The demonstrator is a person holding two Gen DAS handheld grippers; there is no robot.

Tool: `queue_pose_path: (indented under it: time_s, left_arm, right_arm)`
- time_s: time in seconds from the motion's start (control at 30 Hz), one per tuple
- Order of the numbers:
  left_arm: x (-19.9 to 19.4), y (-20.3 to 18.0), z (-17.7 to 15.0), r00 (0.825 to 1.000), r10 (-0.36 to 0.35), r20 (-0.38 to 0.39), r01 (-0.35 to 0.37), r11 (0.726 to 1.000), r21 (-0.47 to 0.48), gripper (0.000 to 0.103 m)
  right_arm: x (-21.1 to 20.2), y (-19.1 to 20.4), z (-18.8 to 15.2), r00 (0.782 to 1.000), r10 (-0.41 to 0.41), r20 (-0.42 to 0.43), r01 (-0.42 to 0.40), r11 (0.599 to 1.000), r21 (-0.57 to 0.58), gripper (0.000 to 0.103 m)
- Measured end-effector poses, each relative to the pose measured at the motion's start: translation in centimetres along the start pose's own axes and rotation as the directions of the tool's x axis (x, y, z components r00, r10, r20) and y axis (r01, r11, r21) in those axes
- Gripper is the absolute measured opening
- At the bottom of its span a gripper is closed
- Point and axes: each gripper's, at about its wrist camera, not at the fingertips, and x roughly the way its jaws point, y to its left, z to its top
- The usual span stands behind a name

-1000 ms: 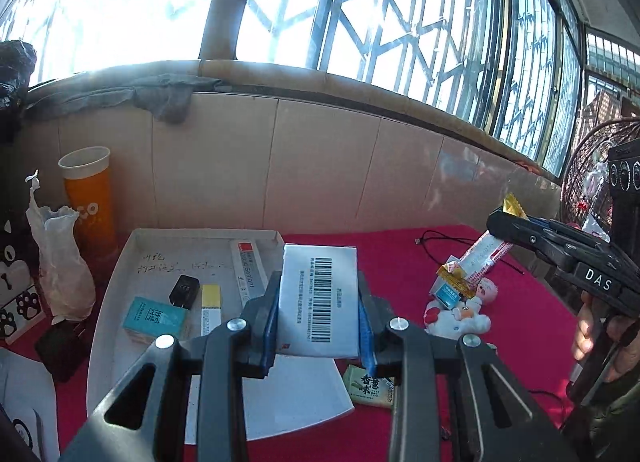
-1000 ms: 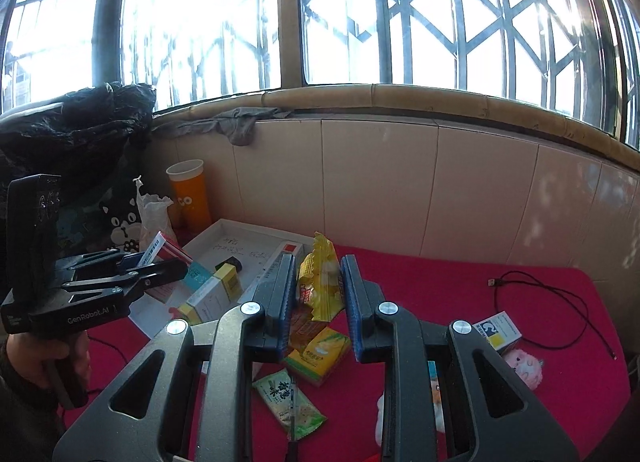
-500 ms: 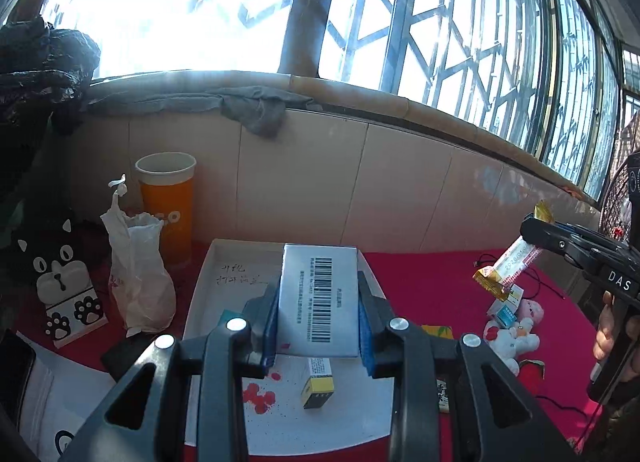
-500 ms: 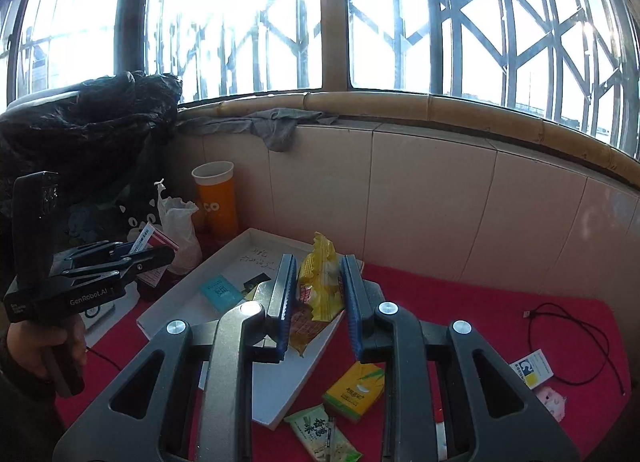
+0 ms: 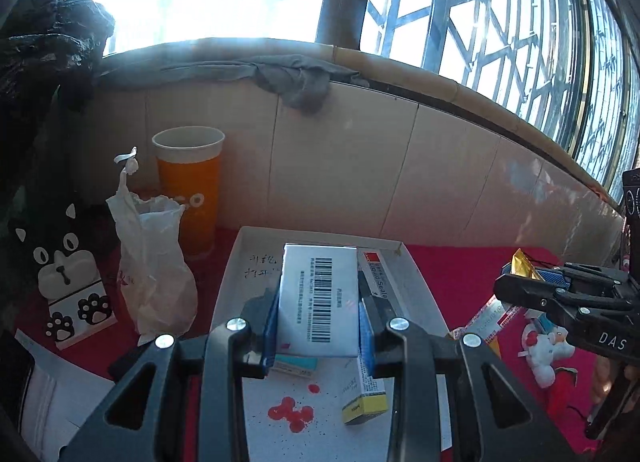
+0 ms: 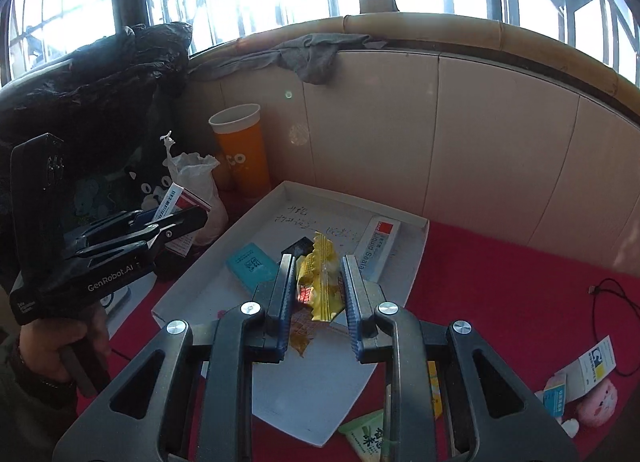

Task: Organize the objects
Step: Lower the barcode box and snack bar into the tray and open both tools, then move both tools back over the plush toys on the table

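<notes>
while both hands hang over the white tray point(image 6: 416, 240), this reads as the carry-and-place step: two items up in the air, neither set down yet. left gripper point(image 5: 318, 316) has its jaws clamped on the flat sides of a white barcode box point(image 5: 320, 302), held upright above the tray's near half, over a teal box point(image 5: 294, 366) and a yellow-ended box point(image 5: 366, 398) lying there. right gripper point(image 6: 316, 294) pinches a yellow snack packet point(image 6: 320, 278), its jaws tight on the crinkled foil, above the tray's middle. both grippers tilt downward toward the tray, the left hand point(image 6: 60, 346) wrapped round its handle at the tray's left edge. next move, as i judge it: lower each item to a bare patch of tray, clear of the long sealer box point(image 6: 378, 246) at the back, then ease the jaws apart. more boxes and a pink plush point(image 6: 598, 406) wait on the red tabletop point(image 6: 500, 282).
</notes>
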Motion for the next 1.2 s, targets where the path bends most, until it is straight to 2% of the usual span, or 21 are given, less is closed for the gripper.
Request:
queue_pose_path:
  time_s: [0.17, 0.27, 0.3, 0.33, 0.37, 0.4, 0.47, 0.6, 0.77, 0.83, 0.97, 1.1, 1.2]
  left_arm:
    - [2.9, 0.7, -0.9, 0.998, 0.042, -0.047, -0.044, 0.999, -0.027, 0.033]
    - [3.4, 1.3, -1.3, 0.997, 0.058, -0.053, -0.061, 0.997, -0.056, 0.033]
    - [3.3, 1.4, -1.4, 0.997, 0.067, -0.047, -0.07, 0.995, -0.064, 0.037]
    - [3.0, 1.5, -1.4, 0.996, 0.078, -0.036, -0.08, 0.994, -0.07, 0.055]
    - [2.8, 1.5, -1.3, 0.996, 0.089, -0.025, -0.091, 0.993, -0.076, 0.072]
    - [2.5, 1.6, -1.2, 0.995, 0.099, -0.008, -0.099, 0.992, -0.08, 0.099]
    - [1.8, 1.5, -1.1, 0.993, 0.113, 0.031, -0.111, 0.991, -0.076, 0.103]
    - [0.6, 1.4, -0.8, 0.986, 0.152, 0.064, -0.145, 0.985, -0.094, 0.103]
    - [-0.9, 0.0, -0.7, 0.988, 0.113, 0.105, -0.103, 0.99, -0.093, 0.103]
    - [-1.5, -0.9, -0.8, 0.99, 0.073, 0.119, -0.063, 0.994, -0.085, 0.103]
    - [-1.8, -3.7, -1.1, 0.993, -0.07, 0.095, 0.076, 0.996, -0.056, 0.103]
    - [-1.7, -8.5, -2.3, 0.982, -0.184, 0.038, 0.182, 0.982, 0.045, 0.103]
    - [-1.2, -12.5, -3.9, 0.967, -0.252, -0.04, 0.255, 0.959, 0.122, 0.103]
  right_arm:
    - [4.1, 0.0, -1.8, 0.994, 0.035, -0.107, -0.03, 0.998, 0.052, 0.022]
    - [5.9, 0.6, -2.5, 0.987, 0.058, -0.15, -0.051, 0.998, 0.048, 0.022]
    - [6.3, 0.8, -2.7, 0.987, 0.063, -0.151, -0.056, 0.997, 0.048, 0.024]
    - [6.6, 0.9, -2.7, 0.988, 0.051, -0.145, -0.045, 0.998, 0.047, 0.027]
    - [6.6, 0.9, -2.7, 0.991, 0.035, -0.131, -0.029, 0.998, 0.046, 0.045]
    - [6.6, 0.8, -2.7, 0.993, 0.025, -0.112, -0.02, 0.999, 0.05, 0.078]
    - [6.1, 0.3, -2.5, 0.998, 0.01, -0.069, -0.005, 0.997, 0.071, 0.103]
    - [4.3, -0.9, -2.3, 1.0, -0.01, -0.004, 0.01, 0.995, 0.104, 0.103]
    - [0.3, -3.2, -2.1, 0.995, -0.042, 0.09, 0.029, 0.99, 0.139, 0.103]
    - [-2.0, -4.8, -2.1, 0.989, -0.068, 0.132, 0.047, 0.987, 0.153, 0.103]
    - [-7.1, -9.3, -2.9, 0.967, -0.146, 0.211, 0.095, 0.967, 0.235, 0.103]
    - [-11.7, -13.7, -4.9, 0.942, -0.226, 0.248, 0.131, 0.929, 0.347, 0.103]
    - [-14.5, -16.3, -6.9, 0.924, -0.292, 0.247, 0.181, 0.903, 0.389, 0.103]
